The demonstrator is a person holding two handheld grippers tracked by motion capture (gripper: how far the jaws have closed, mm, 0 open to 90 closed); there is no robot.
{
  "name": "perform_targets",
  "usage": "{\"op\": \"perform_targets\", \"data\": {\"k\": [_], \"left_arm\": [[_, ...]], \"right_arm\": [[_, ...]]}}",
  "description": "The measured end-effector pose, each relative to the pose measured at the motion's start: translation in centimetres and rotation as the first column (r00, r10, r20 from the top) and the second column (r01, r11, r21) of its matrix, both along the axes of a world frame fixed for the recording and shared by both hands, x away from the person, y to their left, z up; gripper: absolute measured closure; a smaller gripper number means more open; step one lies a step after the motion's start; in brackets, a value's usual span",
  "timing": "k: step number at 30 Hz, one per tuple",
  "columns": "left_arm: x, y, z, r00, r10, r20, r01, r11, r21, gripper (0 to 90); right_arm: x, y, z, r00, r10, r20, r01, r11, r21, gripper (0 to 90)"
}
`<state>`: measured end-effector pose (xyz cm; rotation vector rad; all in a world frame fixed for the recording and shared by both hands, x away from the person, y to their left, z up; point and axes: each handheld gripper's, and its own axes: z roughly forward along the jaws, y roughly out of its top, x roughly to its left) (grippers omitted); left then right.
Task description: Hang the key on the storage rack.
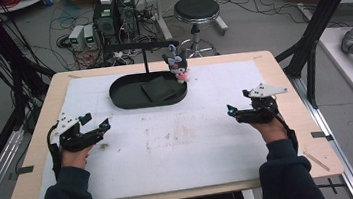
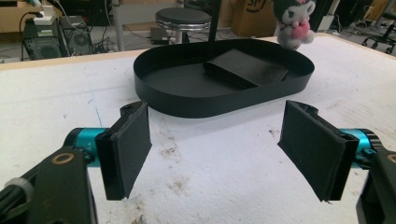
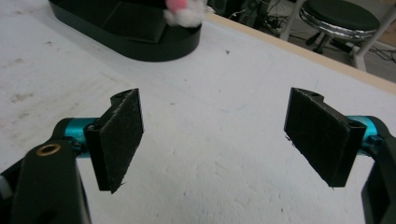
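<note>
Black oval tray (image 1: 126, 97) sits on the white-covered bench (image 1: 170, 150), well ahead of both tools and roughly midway between them. A flat black square pad (image 1: 159, 89) lies inside the tray, toward the right tool's side. A small plush toy (image 1: 177, 65) (dark ears, pink body) hangs from a black stand (image 1: 144, 48) over the tray's far rim, on the side nearer the right tool.

Left tool (image 1: 98, 130): held low over the bench, pointing toward the centre. Jaws stand wide apart with nothing between them; in the left gripper view the pads (image 2: 130, 147) frame the tray straight ahead, with bare bench beneath.

Right tool (image 1: 234, 111): held low over the bench, pointing inward toward the left tool, well apart from it. Jaws stand wide with nothing between them; in the right gripper view the pads (image 3: 119, 135) frame bare white bench, with the tray's end and the toy's lower part off ahead to the left.

Neither tool touches the tray, pad or toy.
</note>
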<state>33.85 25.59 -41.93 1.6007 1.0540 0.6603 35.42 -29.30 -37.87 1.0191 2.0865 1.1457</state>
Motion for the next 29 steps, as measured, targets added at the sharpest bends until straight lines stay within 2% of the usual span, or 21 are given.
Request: {"op": "perform_targets", "data": {"k": [3,8,16,21,25,29], "left_arm": [[-0.2,-0.1,0.2,0.9999,-0.004,0.009,0.004,1.0000,0.003,24.4],[-0.2,-0.3,0.2,0.9997,-0.013,0.019,0.013,0.9999,0.001,24.4],[0.0,-0.3,0.1,0.9998,-0.014,0.012,0.014,0.9999,0.004,24.5],[-0.1,-0.3,0.1,0.9998,-0.014,0.010,0.014,0.9999,0.008,24.5],[0.0,-0.4,0.1,0.9999,-0.009,0.007,0.009,0.9999,0.008,24.5],[0.1,-0.3,0.1,1.0000,-0.005,0.005,0.005,1.0000,0.006,24.5]], "right_arm": [[0.0,-0.6,-1.0,0.9993,-0.015,-0.035,0.015,1.000,-0.006,20.2],[-0.3,-1.1,-1.3,0.9984,-0.052,-0.022,0.051,0.998,-0.020,20.2],[-0.5,-1.3,-1.5,0.9978,-0.063,-0.018,0.062,0.997,-0.041,20.2],[-0.4,-1.1,-1.7,0.9985,-0.054,-0.014,0.052,0.996,-0.073,20.3],[-0.4,-1.1,-1.7,0.9982,-0.058,-0.014,0.057,0.996,-0.071,20.3],[-0.4,-1.3,-1.7,0.9978,-0.067,-0.006,0.066,0.997,-0.049,20.3]]}}
